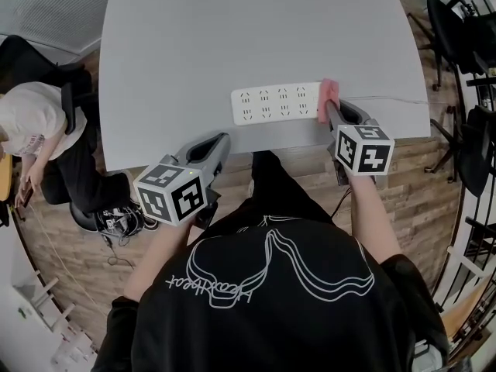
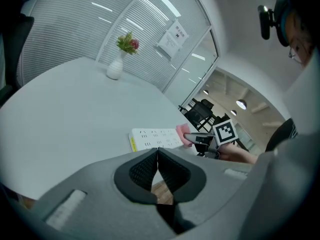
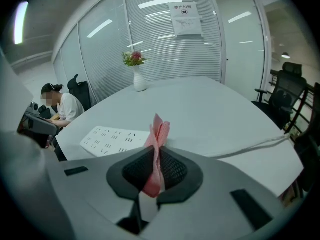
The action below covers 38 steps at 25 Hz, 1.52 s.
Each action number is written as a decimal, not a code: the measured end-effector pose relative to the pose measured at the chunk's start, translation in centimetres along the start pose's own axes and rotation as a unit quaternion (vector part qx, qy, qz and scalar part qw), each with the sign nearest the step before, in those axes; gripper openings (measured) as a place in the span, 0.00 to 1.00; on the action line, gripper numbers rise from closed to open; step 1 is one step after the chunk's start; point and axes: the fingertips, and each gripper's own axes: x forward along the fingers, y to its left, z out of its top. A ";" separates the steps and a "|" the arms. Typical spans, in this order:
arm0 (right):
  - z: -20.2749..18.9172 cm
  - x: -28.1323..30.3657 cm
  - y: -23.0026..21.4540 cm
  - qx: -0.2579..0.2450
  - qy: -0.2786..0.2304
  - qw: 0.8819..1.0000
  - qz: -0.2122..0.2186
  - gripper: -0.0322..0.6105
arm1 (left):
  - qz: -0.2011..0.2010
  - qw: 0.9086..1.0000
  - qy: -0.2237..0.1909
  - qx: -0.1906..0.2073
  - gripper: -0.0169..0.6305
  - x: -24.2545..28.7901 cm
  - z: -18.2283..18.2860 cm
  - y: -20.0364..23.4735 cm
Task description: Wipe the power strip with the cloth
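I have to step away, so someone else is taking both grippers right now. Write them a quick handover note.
Left gripper: shut, empty, held by the near edge of the table.
Right gripper: shut on the pink cloth, at the right end of the white power strip.
The strip lies flat near that edge.
Done: cloth gripped and at the strip. Left: probably wipe toward its left end; how much is already wiped does not show.

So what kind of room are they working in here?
Most likely an office meeting room: a big pale conference table, glass partition walls with blinds, and a black swivel chair off to one side. A small flower vase stands on the table.
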 end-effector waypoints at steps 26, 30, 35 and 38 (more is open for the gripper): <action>6.3 -26.5 12.7 -0.102 -0.264 0.910 0.302 0.11 | -0.042 0.980 -0.163 0.103 0.05 -11.8 1.5 -19.3; 4.2 -30.3 11.8 -0.098 -0.257 0.899 0.340 0.11 | -0.046 0.974 -0.183 0.121 0.05 -12.4 -0.3 -24.2; 1.3 -34.0 12.0 -0.110 -0.241 0.892 0.366 0.10 | -0.046 0.968 -0.212 0.129 0.05 -14.1 -2.6 -28.6; 0.5 -36.1 12.1 -0.125 -0.242 0.885 0.377 0.10 | -0.044 0.962 -0.230 0.139 0.05 -15.1 -3.0 -31.2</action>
